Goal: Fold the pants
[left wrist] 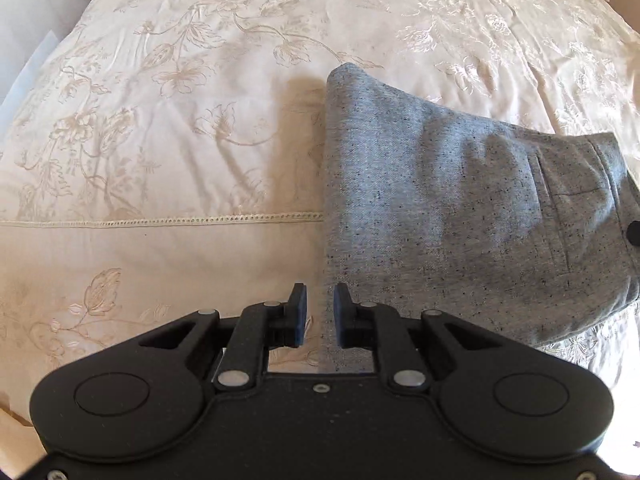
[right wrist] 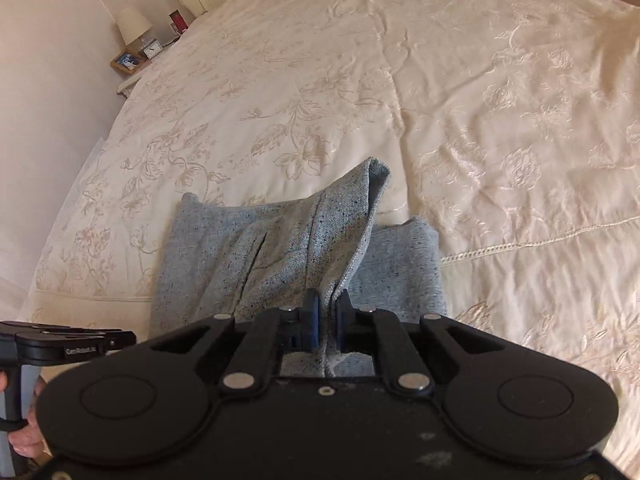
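One pair of grey pants (right wrist: 304,248) is on the one cream bedspread (right wrist: 460,100). Two grippers are in play: the left gripper (left wrist: 320,316) and the right gripper (right wrist: 327,312), two fingers apiece. Off at ten o'clock in the right wrist view, the bedside corner holds one lamp (right wrist: 132,26), one clock (right wrist: 152,50) and one framed picture (right wrist: 126,62).

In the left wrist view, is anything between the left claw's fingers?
No cloth is pinched: the left claw stands open just above the left edge of the grey pants, with that edge and cream bedspread showing through the gap.
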`<state>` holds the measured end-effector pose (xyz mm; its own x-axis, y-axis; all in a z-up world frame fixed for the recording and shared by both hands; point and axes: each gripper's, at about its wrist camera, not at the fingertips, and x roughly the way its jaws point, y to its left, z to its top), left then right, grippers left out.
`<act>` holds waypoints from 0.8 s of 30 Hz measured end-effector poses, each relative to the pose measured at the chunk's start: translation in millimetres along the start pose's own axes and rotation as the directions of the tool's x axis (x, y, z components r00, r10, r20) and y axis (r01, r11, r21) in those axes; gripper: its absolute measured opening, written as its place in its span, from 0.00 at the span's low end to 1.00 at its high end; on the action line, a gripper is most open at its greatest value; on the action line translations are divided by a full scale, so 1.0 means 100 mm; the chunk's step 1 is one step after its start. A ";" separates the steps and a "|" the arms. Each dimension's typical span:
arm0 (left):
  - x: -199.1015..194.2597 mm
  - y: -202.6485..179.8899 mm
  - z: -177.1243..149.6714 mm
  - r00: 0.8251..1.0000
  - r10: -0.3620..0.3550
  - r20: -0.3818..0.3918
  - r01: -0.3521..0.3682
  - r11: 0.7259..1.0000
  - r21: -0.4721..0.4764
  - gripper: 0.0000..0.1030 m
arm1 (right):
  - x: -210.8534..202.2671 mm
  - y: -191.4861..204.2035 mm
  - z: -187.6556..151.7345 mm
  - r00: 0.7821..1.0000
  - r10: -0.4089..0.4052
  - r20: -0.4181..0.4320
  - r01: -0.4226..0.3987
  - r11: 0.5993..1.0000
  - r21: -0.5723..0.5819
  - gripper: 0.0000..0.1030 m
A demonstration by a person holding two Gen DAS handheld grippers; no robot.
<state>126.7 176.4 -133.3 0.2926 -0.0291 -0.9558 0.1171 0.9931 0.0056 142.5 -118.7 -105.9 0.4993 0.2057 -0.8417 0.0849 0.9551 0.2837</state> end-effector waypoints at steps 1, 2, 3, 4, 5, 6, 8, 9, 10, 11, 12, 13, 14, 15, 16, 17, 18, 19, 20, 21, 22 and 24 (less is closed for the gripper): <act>0.02 0.00 0.00 1.000 0.000 -0.003 0.000 1.000 0.000 0.19 | 0.00 -0.03 -0.02 1.000 -0.017 0.000 0.017 1.000 0.003 0.09; 0.04 -0.02 0.02 1.000 0.001 -0.009 -0.001 1.000 0.001 0.19 | 0.02 -0.14 -0.06 1.000 -0.024 -0.010 0.024 1.000 0.017 0.09; 0.05 -0.06 0.03 1.000 0.002 -0.014 -0.002 1.000 0.007 0.19 | 0.09 -0.22 -0.09 0.999 -0.018 -0.033 0.019 0.999 0.033 0.09; 0.05 -0.10 0.03 1.000 0.004 -0.013 -0.003 1.000 0.016 0.19 | 0.18 -0.29 -0.14 0.998 -0.033 -0.059 0.036 0.998 0.046 0.12; 0.06 -0.16 0.05 1.000 0.002 -0.005 -0.002 1.000 0.025 0.19 | 0.28 -0.37 -0.19 0.993 -0.077 -0.093 0.081 0.996 0.039 0.18; 0.05 -0.22 0.08 1.000 -0.003 0.009 0.002 0.999 0.039 0.19 | 0.37 -0.42 -0.22 0.981 -0.140 -0.135 0.145 0.989 0.022 0.18; 0.04 -0.33 0.13 0.999 -0.009 0.035 0.006 0.997 0.073 0.25 | 0.33 -0.48 -0.22 0.976 -0.189 -0.112 0.196 0.979 0.054 0.18; 0.06 -0.40 0.18 0.999 -0.012 0.045 0.008 0.995 0.097 0.27 | 0.26 -0.49 -0.21 0.981 -0.183 -0.070 0.188 0.979 0.075 0.18; 0.11 -0.47 0.24 0.999 -0.013 0.051 0.007 0.993 0.117 0.27 | 0.22 -0.47 -0.19 0.983 -0.178 -0.040 0.181 0.981 0.073 0.23; 0.16 -0.53 0.29 0.999 -0.007 0.054 0.000 0.991 0.131 0.27 | 0.20 -0.44 -0.16 0.985 -0.173 -0.011 0.173 0.983 0.052 0.28; 0.22 -0.59 0.36 0.998 0.002 0.058 -0.010 0.990 0.140 0.27 | 0.21 -0.40 -0.12 0.985 -0.175 0.005 0.175 0.984 0.025 0.29; 0.28 -0.64 0.41 0.998 0.005 0.063 -0.015 0.989 0.146 0.27 | 0.26 -0.36 -0.08 0.983 -0.183 0.009 0.183 0.983 -0.001 0.30; 0.35 -0.68 0.46 0.998 0.009 0.065 -0.019 0.988 0.154 0.27 | 0.33 -0.32 -0.04 0.982 -0.187 0.003 0.187 0.982 -0.023 0.30; 0.45 -0.71 0.50 0.998 0.022 0.058 -0.031 0.986 0.164 0.28 | 0.41 -0.29 0.00 0.982 -0.188 -0.004 0.188 0.981 -0.045 0.30; 0.56 -0.73 0.53 0.998 0.042 0.044 -0.049 0.984 0.170 0.28 | 0.49 -0.26 0.03 0.982 -0.188 -0.005 0.188 0.980 -0.059 0.30; 0.66 -0.74 0.56 0.998 0.064 0.028 -0.068 0.983 0.173 0.29 | 0.56 -0.24 0.05 0.982 -0.190 -0.007 0.189 0.979 -0.071 0.31; 0.78 -0.72 0.57 0.996 0.084 0.011 -0.085 0.981 0.172 0.29 | 0.65 -0.21 0.09 0.979 -0.201 -0.017 0.199 0.976 -0.090 0.31; 0.87 -0.70 0.56 0.996 0.092 0.001 -0.091 0.981 0.169 0.29 | 0.77 -0.18 0.12 0.973 -0.226 -0.038 0.221 0.969 -0.114 0.32; 0.93 -0.67 0.55 0.996 0.091 0.001 -0.090 0.982 0.168 0.29 | 0.86 -0.18 0.12 0.968 -0.243 -0.058 0.234 0.963 -0.132 0.33; 0.97 -0.65 0.54 0.996 0.088 0.008 -0.088 0.981 0.170 0.29 | 0.96 -0.18 0.13 0.965 -0.253 -0.071 0.241 0.959 -0.148 0.34; 0.98 -0.64 0.53 0.996 0.086 0.014 -0.087 0.981 0.176 0.29 | 1.01 -0.18 0.12 0.965 -0.255 -0.064 0.242 0.958 -0.156 0.37; 0.99 -0.65 0.52 0.996 0.088 0.020 -0.090 0.977 0.192 0.28 | 1.05 -0.19 0.08 0.964 -0.264 -0.036 0.254 0.952 -0.172 0.45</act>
<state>197.0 102.6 -213.2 0.3204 0.0564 -0.9456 0.2703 0.9513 0.1483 200.2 -117.2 -195.9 0.4280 -0.0462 -0.9026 0.0590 0.9980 -0.0231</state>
